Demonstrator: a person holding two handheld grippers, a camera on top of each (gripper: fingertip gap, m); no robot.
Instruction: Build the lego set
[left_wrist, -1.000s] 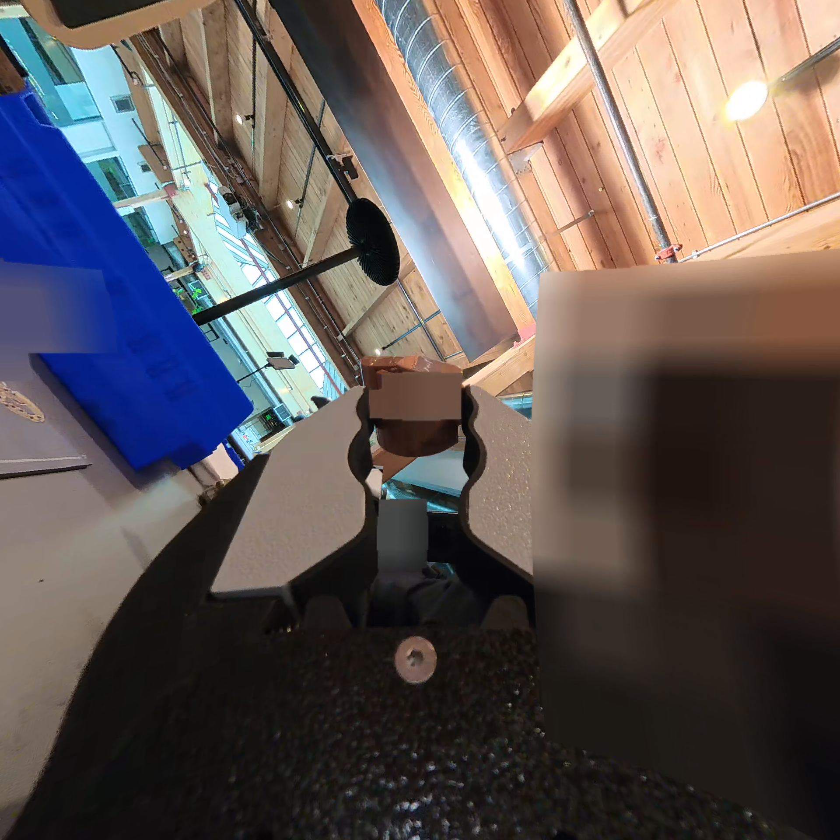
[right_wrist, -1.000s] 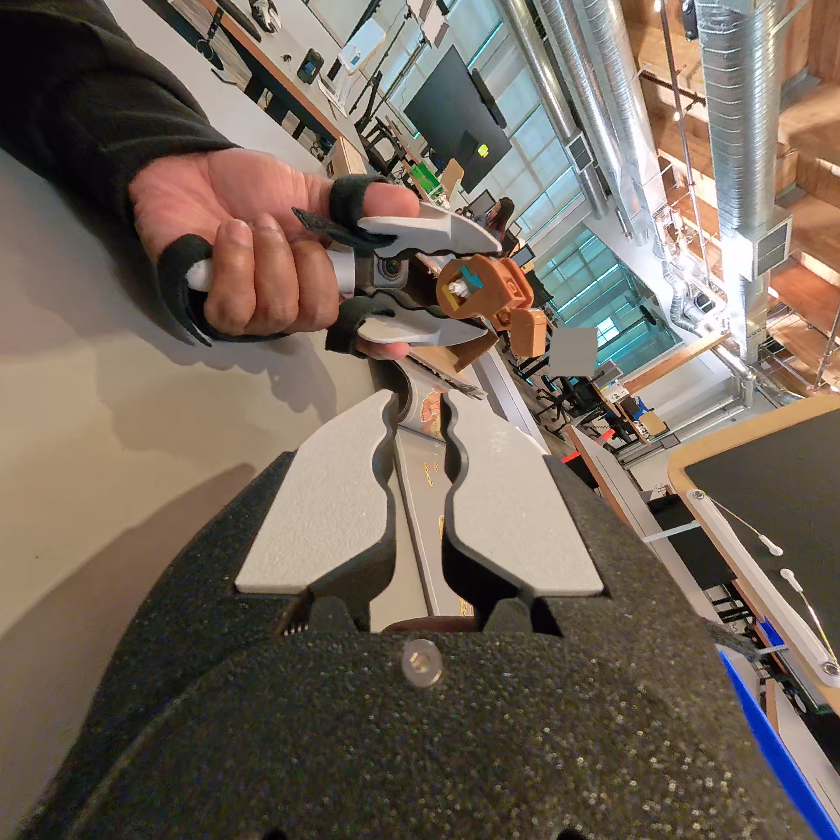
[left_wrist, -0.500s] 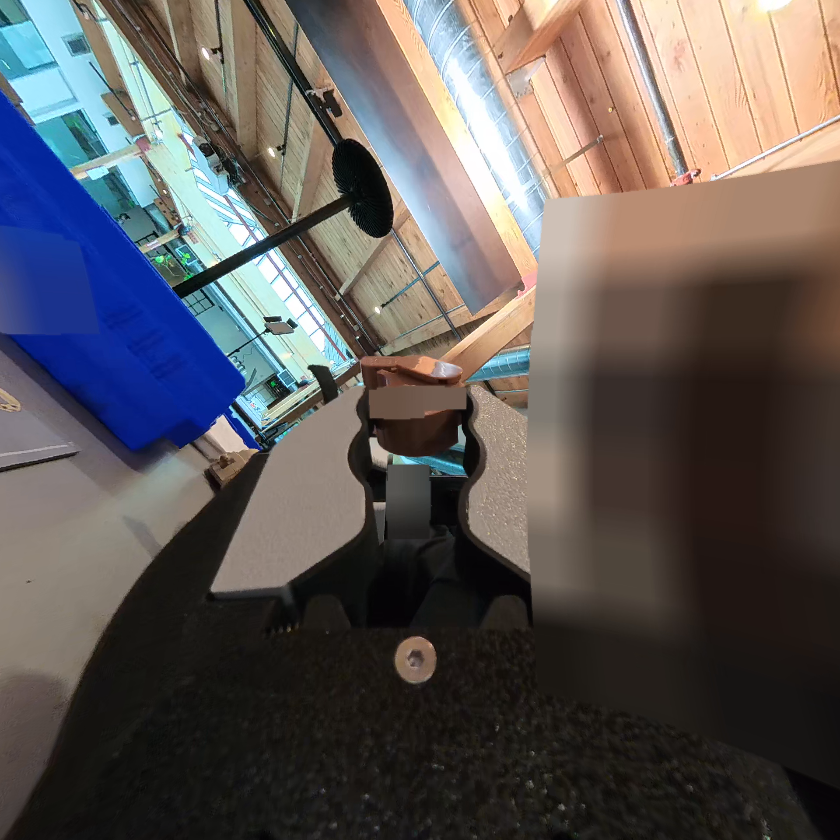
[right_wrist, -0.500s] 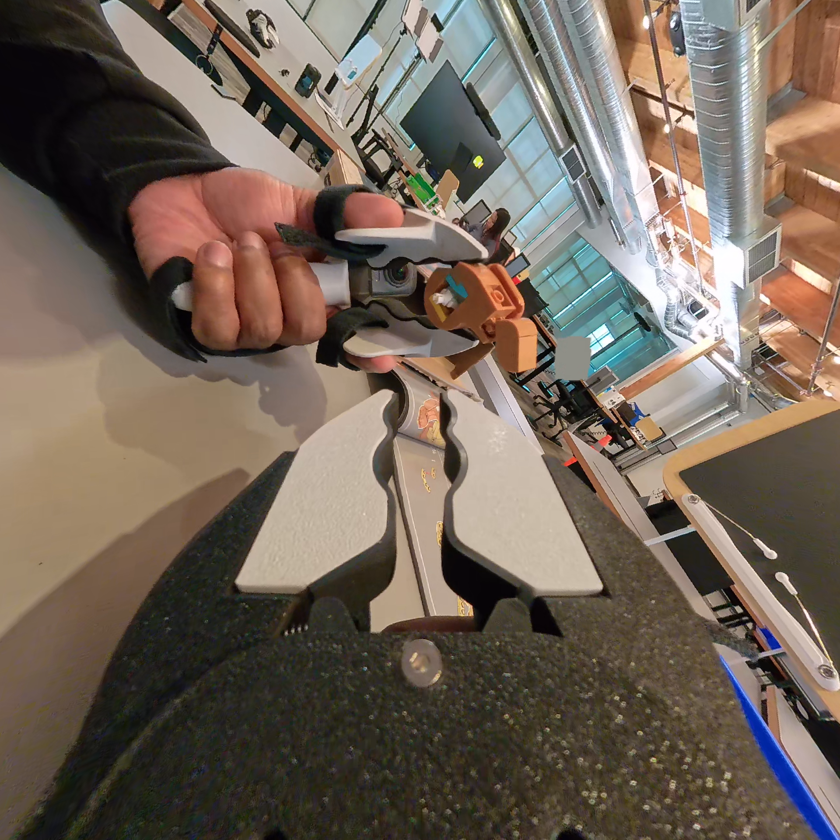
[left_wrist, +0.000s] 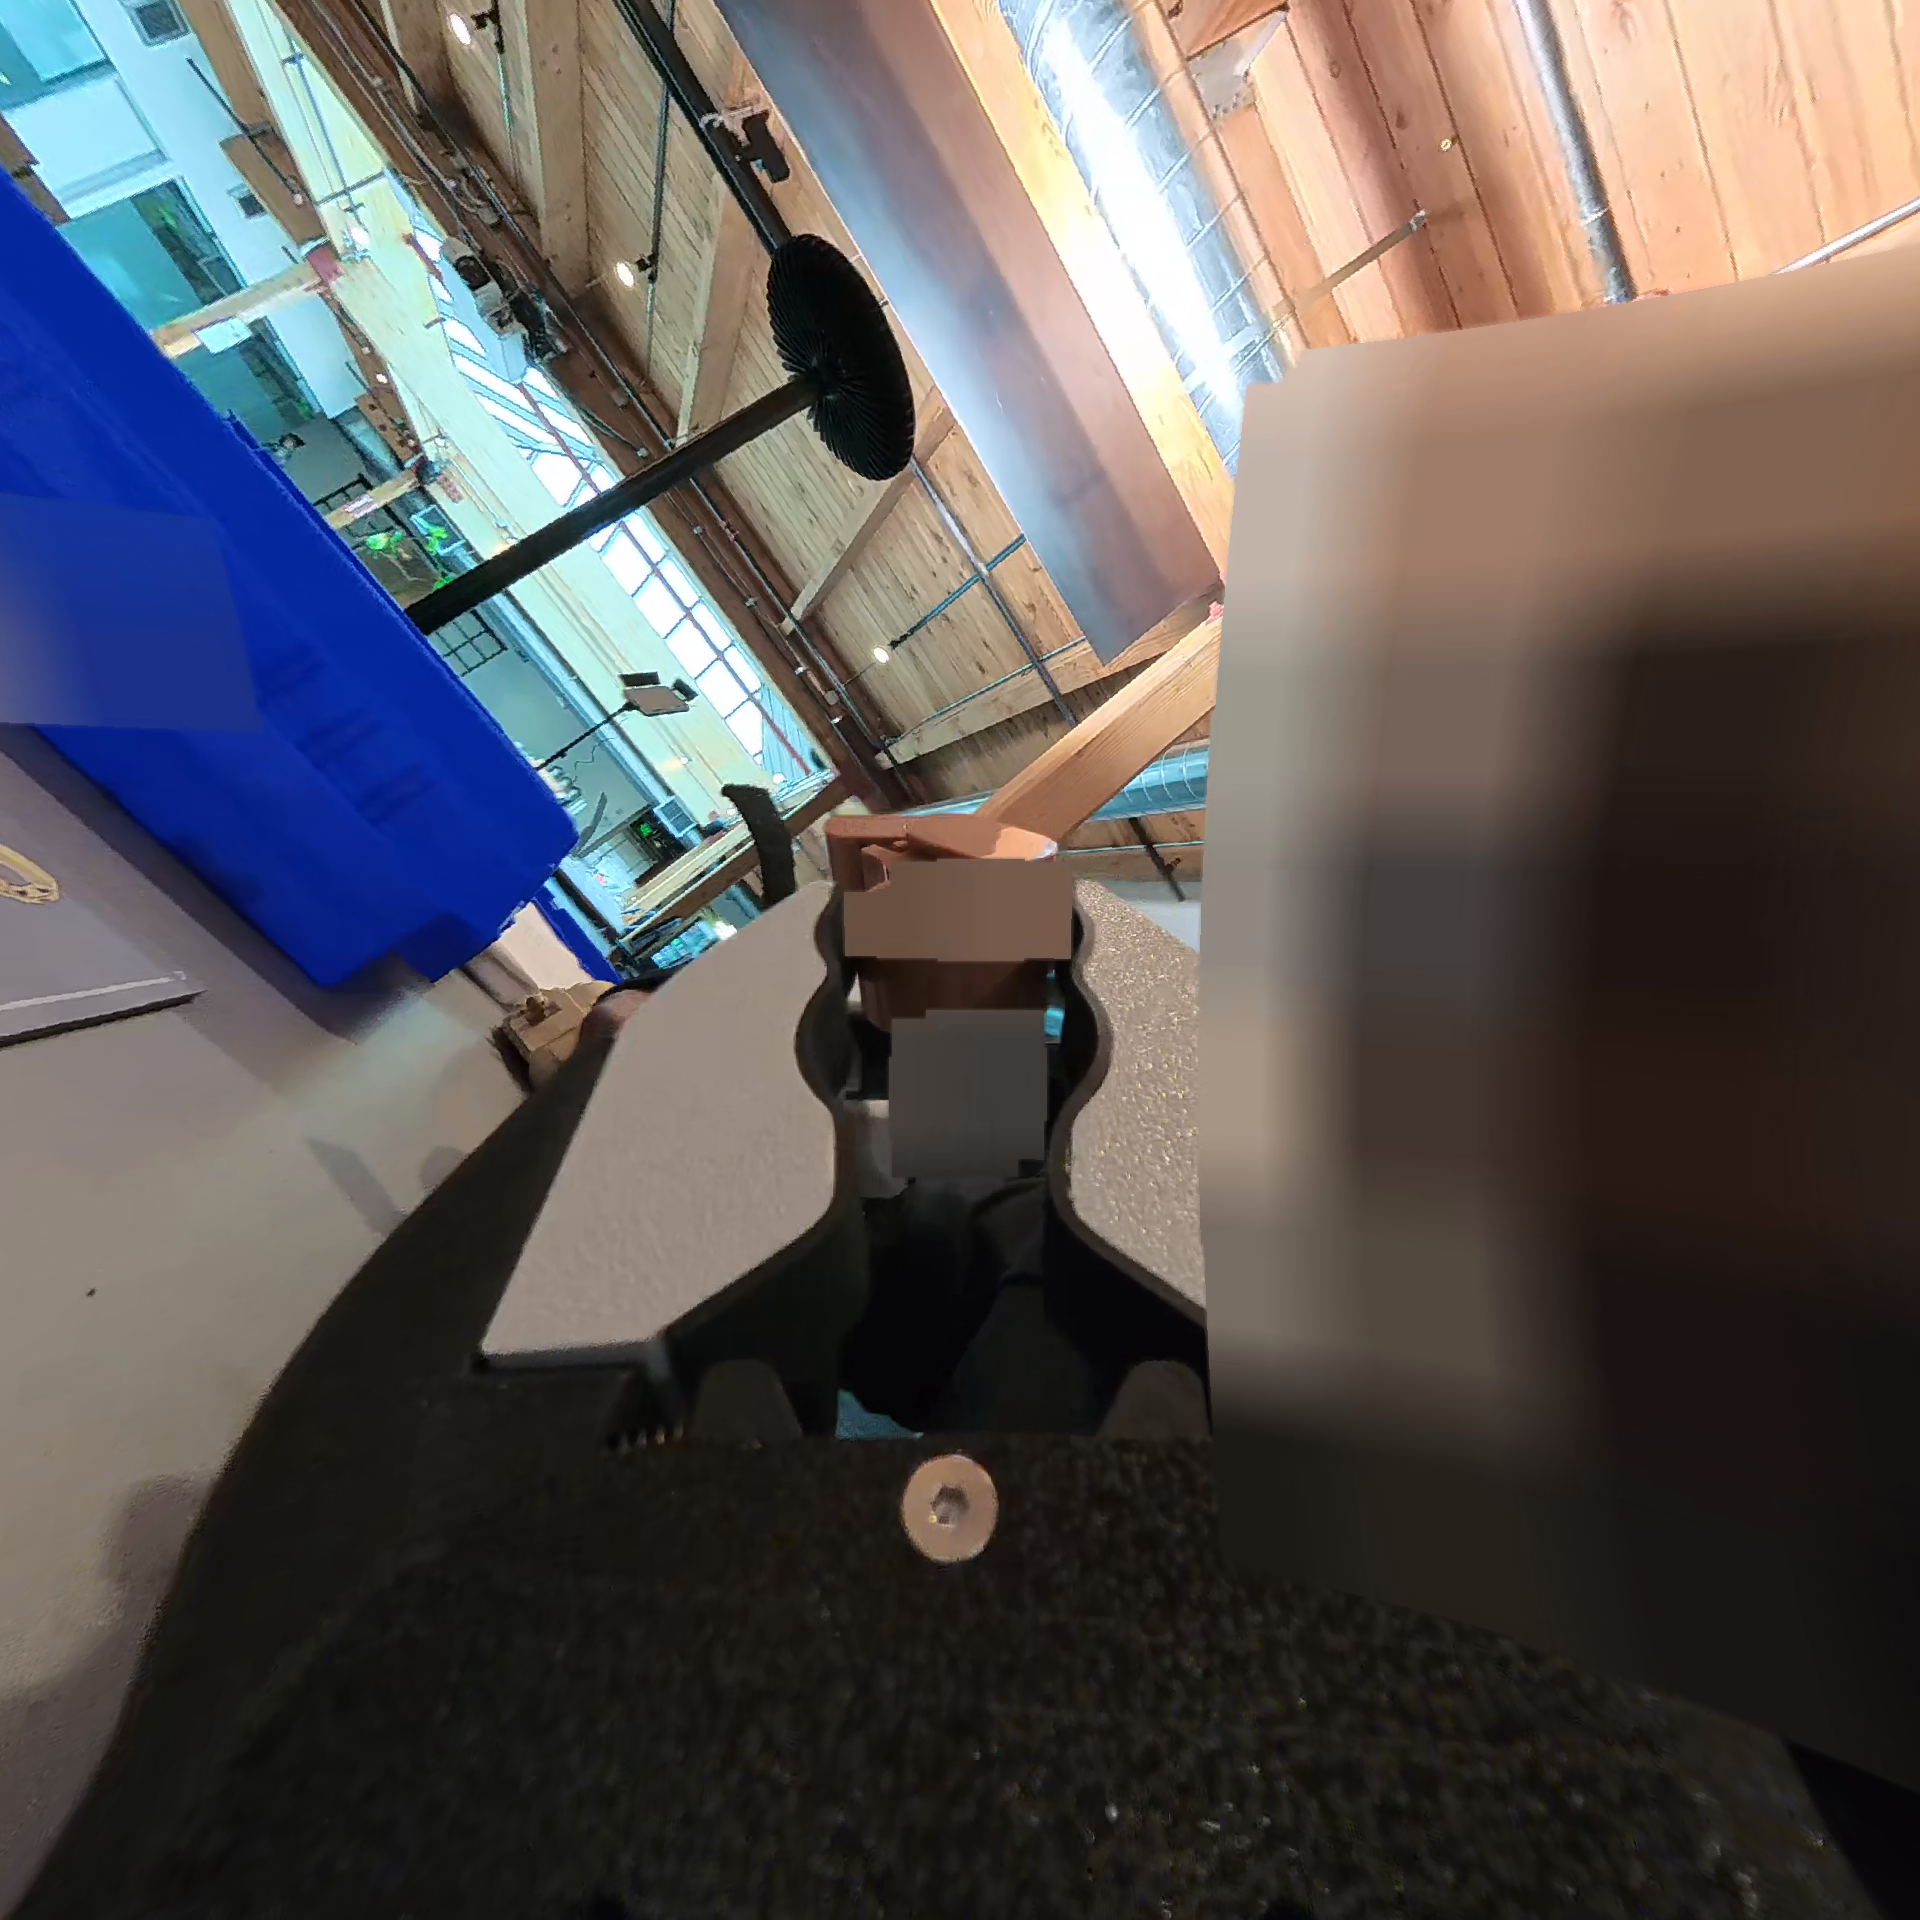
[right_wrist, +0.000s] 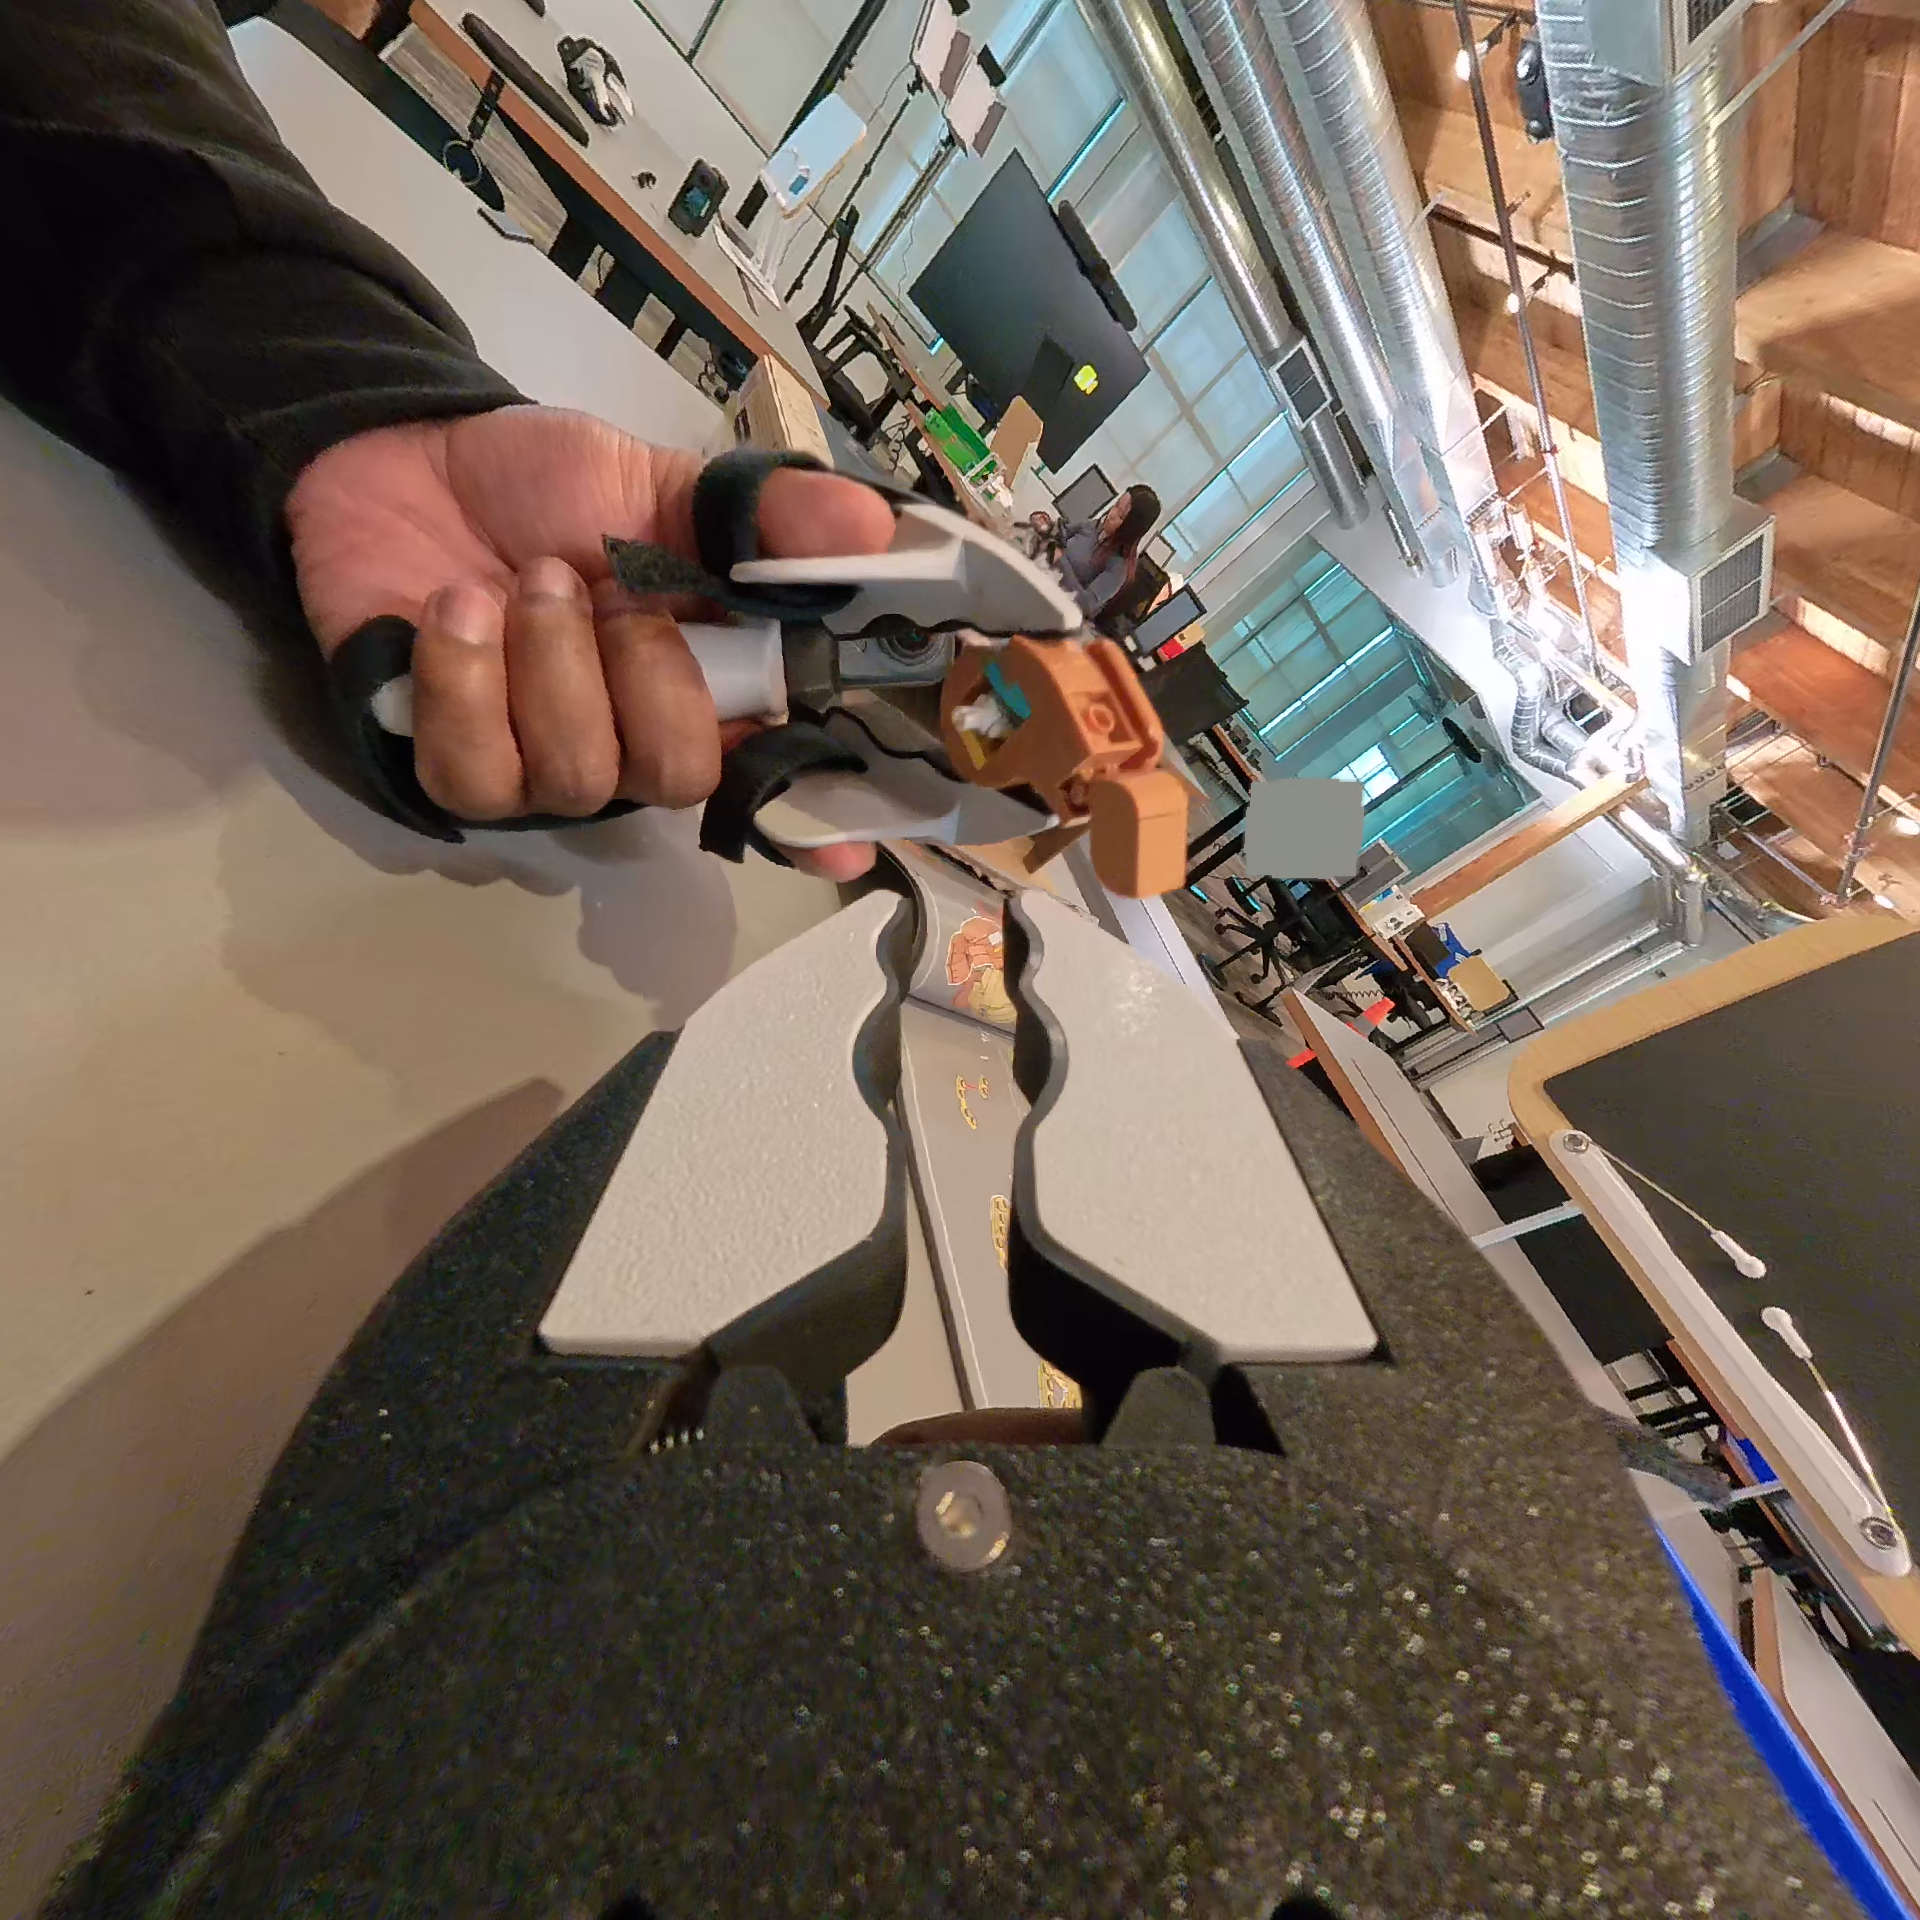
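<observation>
My left gripper (left_wrist: 951, 909) is shut on a brown brick-built toy (left_wrist: 940, 847). The toy's top sticks out past the fingertips, and a mosaic patch covers part of it. In the right wrist view a person's hand (right_wrist: 499, 644) holds this left gripper (right_wrist: 1039, 717) in the air above the table. There the toy (right_wrist: 1060, 717) shows between its two grey fingers, with a brown block (right_wrist: 1138, 836) hanging from it. My right gripper (right_wrist: 956, 920) is open by a narrow gap and empty, just below the left one. An illustrated booklet (right_wrist: 977, 982) lies on the table behind the gap.
A blue bin (left_wrist: 260, 675) stands on the grey table (left_wrist: 156, 1195) at the left. A black-topped board with a wooden rim (right_wrist: 1766, 1091) and a white strip (right_wrist: 1714, 1340) lie at the right. A large blurred patch hides the right of the left wrist view. One gripper's finger ends stand about 6 cm off the other's.
The left gripper has tilted a little and drifted slightly lower and rightward in the right view, with the brown toy still in its grasp. The right jaws have not changed.
</observation>
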